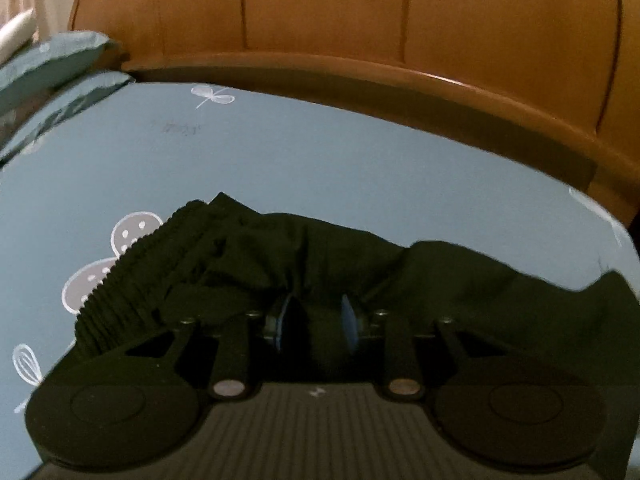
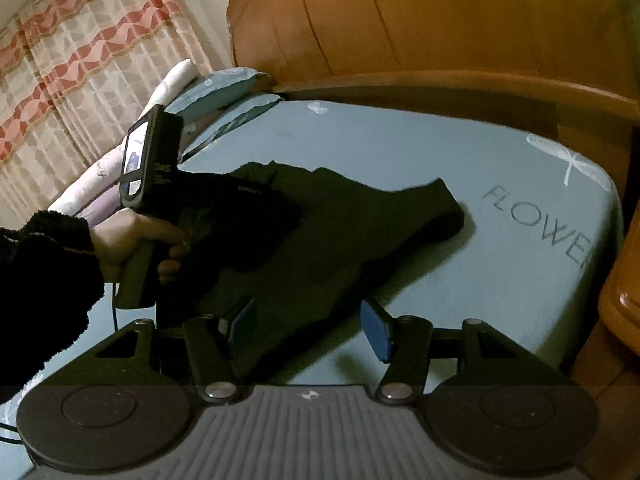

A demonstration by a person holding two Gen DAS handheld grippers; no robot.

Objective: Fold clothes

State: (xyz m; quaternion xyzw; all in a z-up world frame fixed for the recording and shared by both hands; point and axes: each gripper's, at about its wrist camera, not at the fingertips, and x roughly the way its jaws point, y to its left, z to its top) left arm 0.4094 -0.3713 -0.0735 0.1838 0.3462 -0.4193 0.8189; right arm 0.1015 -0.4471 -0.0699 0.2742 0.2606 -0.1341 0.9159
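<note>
Blue printed bedsheet [image 1: 320,152], wooden headboard [image 1: 360,8], striped curtain [image 2: 80,48], pillows [image 2: 224,88].

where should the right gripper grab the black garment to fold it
Grip the free right-hand end of the black garment, where the edge is thick and slightly raised off the blue sheet. Come in low from the right side with the open right gripper. The left gripper seems to pinch the bunched waistband end already, so that far corner is the loose one.

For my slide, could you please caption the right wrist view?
Open right gripper hovers over the black garment on the blue bedsheet; the left gripper sits on the garment.
</note>
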